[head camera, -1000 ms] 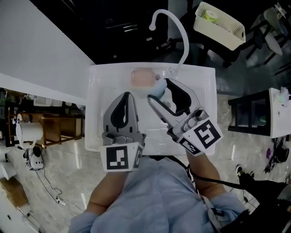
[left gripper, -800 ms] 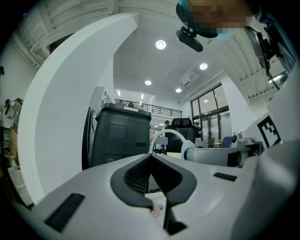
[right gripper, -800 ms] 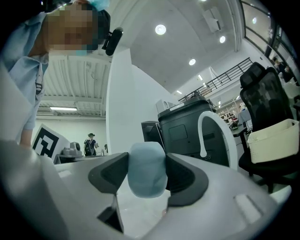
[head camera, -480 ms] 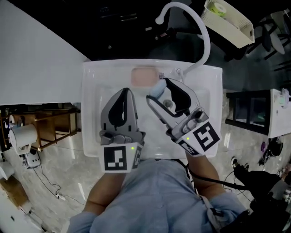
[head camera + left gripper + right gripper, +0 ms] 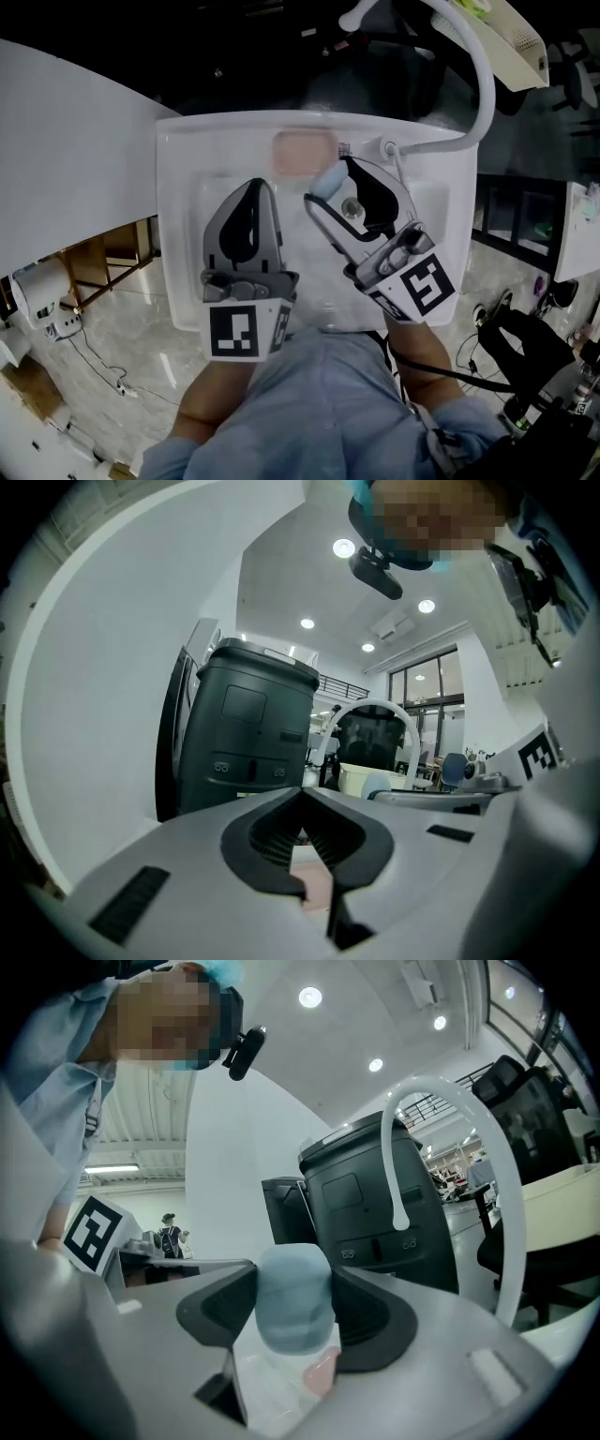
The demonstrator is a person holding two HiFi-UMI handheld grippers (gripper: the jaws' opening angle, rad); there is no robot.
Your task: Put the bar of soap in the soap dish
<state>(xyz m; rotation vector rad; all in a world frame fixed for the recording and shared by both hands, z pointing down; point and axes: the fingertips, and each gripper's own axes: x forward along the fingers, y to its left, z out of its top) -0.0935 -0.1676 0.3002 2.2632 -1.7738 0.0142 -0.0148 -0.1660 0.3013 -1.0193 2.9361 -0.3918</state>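
Since the earlier frames the head view has shifted: the white sink (image 5: 178, 216) now fills more of the picture, the curved white faucet (image 5: 483, 84) stands further to the right, and the one cream basket (image 5: 514, 39) is almost out at the top right corner, while both grippers keep nearly the same places over the basin. Two grippers are visible, each with one marker cube. The right gripper (image 5: 333, 178) is clenched on the single light-blue bar of soap (image 5: 325, 182); in the right gripper view the bar of soap (image 5: 293, 1307) sits between the two dark pads and fills the gap. The soap is held just beside the near right corner of the one pink soap dish (image 5: 302, 153), which lies on the back ledge of the sink; whether they touch cannot be told. The left gripper (image 5: 260, 185) hangs over the basin to the left of the right one, and its jaws are pressed together with nothing between them. A part of the pink soap dish (image 5: 314, 878) shows under its jaws.
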